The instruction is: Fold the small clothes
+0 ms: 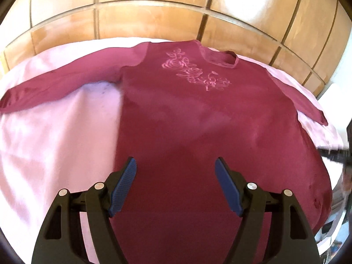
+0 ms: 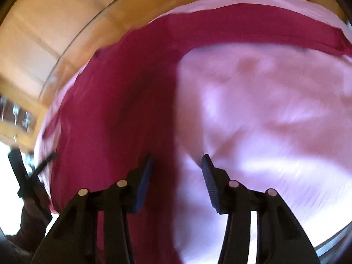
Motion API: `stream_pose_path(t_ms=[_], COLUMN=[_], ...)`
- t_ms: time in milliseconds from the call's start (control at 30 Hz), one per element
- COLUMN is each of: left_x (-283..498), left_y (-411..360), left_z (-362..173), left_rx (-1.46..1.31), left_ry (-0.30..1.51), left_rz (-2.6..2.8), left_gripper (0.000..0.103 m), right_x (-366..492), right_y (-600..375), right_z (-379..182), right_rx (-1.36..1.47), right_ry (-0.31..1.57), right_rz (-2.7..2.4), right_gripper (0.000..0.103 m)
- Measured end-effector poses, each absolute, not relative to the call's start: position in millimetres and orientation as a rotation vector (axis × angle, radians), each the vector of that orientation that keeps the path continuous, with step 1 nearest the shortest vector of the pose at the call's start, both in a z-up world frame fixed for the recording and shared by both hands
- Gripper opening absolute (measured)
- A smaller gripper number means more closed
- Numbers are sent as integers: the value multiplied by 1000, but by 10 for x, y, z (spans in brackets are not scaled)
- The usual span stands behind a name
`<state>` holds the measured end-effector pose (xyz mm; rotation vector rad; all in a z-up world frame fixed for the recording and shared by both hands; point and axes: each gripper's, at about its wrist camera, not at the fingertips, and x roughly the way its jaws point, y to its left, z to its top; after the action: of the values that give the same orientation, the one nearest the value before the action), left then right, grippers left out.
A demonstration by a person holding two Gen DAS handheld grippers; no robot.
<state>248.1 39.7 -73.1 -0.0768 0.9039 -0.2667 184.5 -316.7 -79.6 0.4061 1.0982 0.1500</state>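
Both grippers hover over the spread maroon shirt

Left gripper and right gripper hang with jaws apart, empty. The shirt lies flat on a pink sheet, sleeves outstretched; wooden panelling stands beyond.

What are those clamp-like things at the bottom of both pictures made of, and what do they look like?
Each is a hand-held two-finger tool. The left gripper and the right gripper have black plastic arms with cut-out slots, round silver pivot pins, and dark blue ribbed pads on the inner faces. No cables or markings show.
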Motion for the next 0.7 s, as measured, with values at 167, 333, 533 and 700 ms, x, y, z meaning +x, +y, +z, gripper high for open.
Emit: stream_pose_path(t_ms=[167, 333, 533, 700], left_x=[2346, 2176, 1842, 1854], left_y=[493, 493, 495, 520], left_z=[-771, -876, -952, -835], left_rx=[-79, -48, 58, 31], left_ry=[898, 917, 926, 937], left_rz=[-283, -301, -317, -328], left_gripper=[73, 73, 73, 73], right_x=[1569, 1575, 1447, 1546], right_y=[-2938, -2841, -3064, -3071], right_z=[-822, -799, -870, -875], right_rx=[347, 210, 189, 231], right_ry=[1138, 1140, 1160, 1144], right_rz=[134, 77, 34, 61], right_gripper=[12, 8, 7, 20])
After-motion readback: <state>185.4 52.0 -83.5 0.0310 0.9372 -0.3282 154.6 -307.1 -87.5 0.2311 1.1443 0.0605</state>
